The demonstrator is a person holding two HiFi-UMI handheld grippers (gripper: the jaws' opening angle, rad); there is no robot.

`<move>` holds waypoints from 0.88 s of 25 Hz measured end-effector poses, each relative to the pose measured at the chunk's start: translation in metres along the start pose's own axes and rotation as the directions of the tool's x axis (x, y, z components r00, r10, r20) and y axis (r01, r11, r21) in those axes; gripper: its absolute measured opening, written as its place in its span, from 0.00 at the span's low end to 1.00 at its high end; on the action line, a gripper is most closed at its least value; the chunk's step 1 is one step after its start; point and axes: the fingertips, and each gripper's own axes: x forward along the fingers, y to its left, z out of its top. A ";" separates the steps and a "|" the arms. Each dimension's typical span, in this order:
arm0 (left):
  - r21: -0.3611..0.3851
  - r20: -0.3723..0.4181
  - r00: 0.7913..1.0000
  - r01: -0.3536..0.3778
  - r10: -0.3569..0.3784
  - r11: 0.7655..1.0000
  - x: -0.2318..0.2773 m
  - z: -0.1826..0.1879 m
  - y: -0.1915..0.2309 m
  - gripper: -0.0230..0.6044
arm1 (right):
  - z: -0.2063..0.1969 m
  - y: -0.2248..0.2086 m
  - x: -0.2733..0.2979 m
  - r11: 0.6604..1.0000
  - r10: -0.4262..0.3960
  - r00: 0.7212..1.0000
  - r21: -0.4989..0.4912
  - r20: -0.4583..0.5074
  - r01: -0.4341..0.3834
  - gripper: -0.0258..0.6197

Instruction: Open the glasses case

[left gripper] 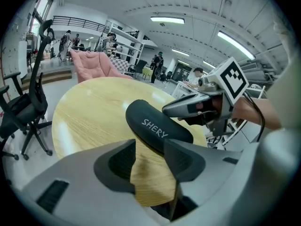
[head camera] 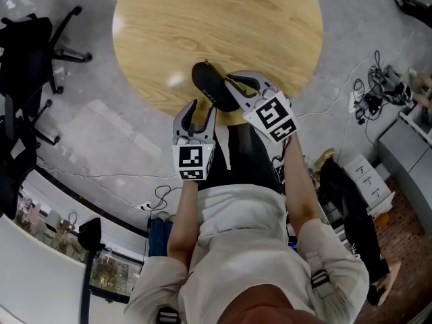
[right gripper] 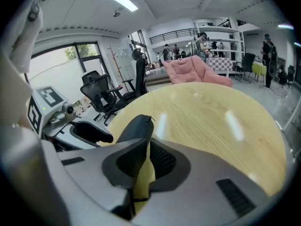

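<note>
A black glasses case (head camera: pixel 210 86) printed "SHERY" lies closed near the front edge of the round wooden table (head camera: pixel 216 19). My left gripper (head camera: pixel 204 108) stands open just in front of the case's near end. In the left gripper view bare wood shows between its pads and the case (left gripper: pixel 155 124) lies just past the tips (left gripper: pixel 149 145). My right gripper (head camera: pixel 231 79) is at the case's right side with its jaws shut and nothing between the pads. In the right gripper view the case (right gripper: pixel 136 128) sits just beyond the tips (right gripper: pixel 146 142).
Black office chairs (head camera: pixel 34 52) stand on the floor to the table's left. Cables and a power strip (head camera: pixel 371 93) lie on the floor at the right. A pink sofa (right gripper: pixel 197 67) and people are far behind the table.
</note>
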 end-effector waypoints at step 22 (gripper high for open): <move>0.071 -0.014 0.999 0.045 -0.044 0.996 0.001 0.004 0.010 0.36 | 0.019 0.040 0.009 0.986 0.157 0.986 0.055 0.047 -0.160 0.32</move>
